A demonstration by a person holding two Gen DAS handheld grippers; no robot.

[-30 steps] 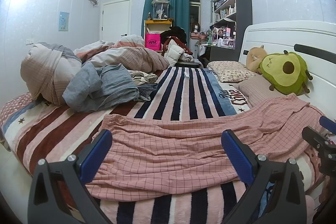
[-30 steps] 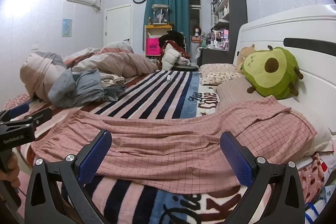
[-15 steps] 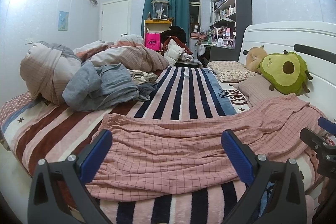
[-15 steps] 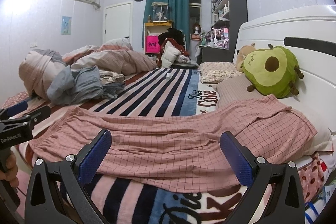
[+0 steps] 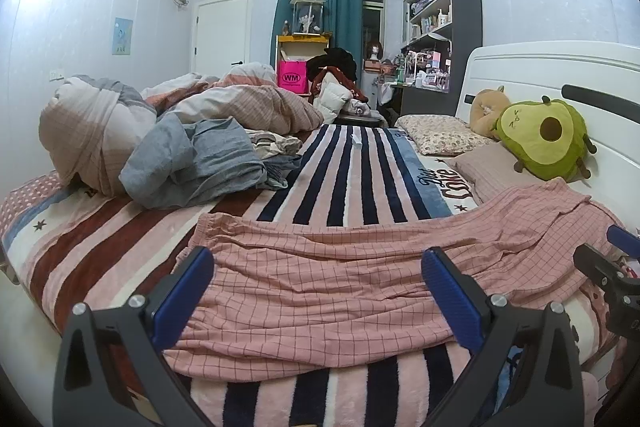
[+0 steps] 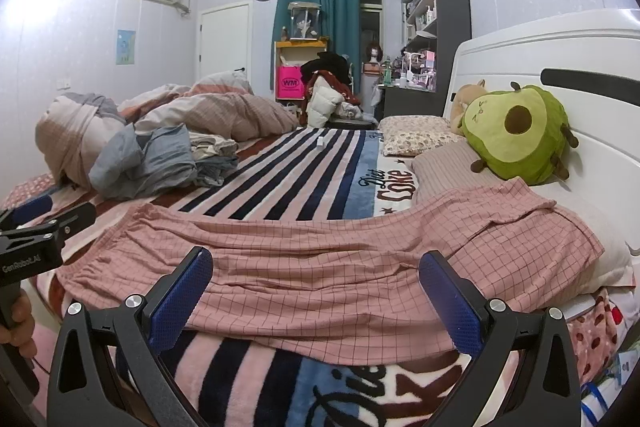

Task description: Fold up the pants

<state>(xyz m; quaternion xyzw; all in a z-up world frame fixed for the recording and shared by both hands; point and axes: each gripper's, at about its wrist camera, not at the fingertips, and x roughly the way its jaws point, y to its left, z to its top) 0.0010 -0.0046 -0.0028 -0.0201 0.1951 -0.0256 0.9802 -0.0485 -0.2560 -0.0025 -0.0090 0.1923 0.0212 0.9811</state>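
Observation:
Pink checked pants (image 5: 332, 287) (image 6: 320, 267) lie spread sideways across the near part of the striped bed, waistband at the left, legs running right onto a pillow. My left gripper (image 5: 318, 293) hovers open just above their near edge, blue pads wide apart with nothing between them. My right gripper (image 6: 316, 291) is likewise open over the near edge, further right. Each gripper appears in the other's view: the right gripper's tip (image 5: 608, 267) at the right edge, the left one (image 6: 36, 231) at the left edge, held by a hand (image 6: 18, 327).
A heap of duvet and grey clothes (image 5: 160, 143) fills the bed's far left. An avocado plush (image 5: 548, 139) and pillows (image 5: 440, 135) sit by the white headboard (image 6: 560, 67) on the right. The striped blanket (image 5: 352, 179) lies between them.
Both views have shifted only slightly; the right gripper's view sits a little higher and the pants look flatter on the bed. Both grippers stay open.

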